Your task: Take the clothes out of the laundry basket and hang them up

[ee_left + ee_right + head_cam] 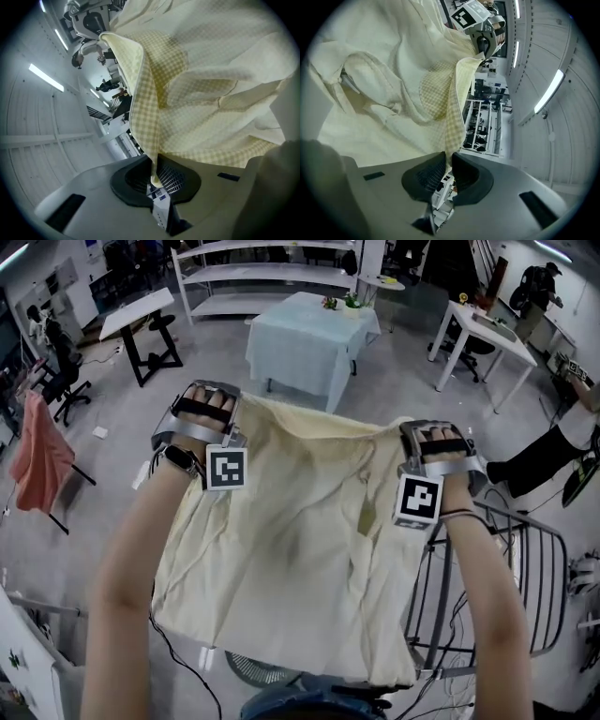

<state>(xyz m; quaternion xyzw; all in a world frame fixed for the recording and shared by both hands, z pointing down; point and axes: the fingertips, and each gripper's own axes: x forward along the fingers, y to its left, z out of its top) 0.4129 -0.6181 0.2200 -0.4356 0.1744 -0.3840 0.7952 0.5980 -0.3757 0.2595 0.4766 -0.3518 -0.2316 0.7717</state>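
Both my left gripper [154, 176] and right gripper [446, 171] are clamped on the top hem of the pale-yellow checked cloth garment [291, 549]. It's stretched sideways, just left of the grey wire rack [539, 577]; right gripper nearer.

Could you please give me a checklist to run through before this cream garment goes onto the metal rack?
1. Left gripper has its jaws closed on the cream garment's edge: ok.
2. Right gripper has its jaws closed on the garment's edge at the other side: ok.
3. Garment is spread wide between the two grippers, not bunched: ok.
4. Metal rack is in view at the right, and the bars that show are bare: ok.
5. Garment's lower hem is clear of the fan grille beneath it: cannot tell.
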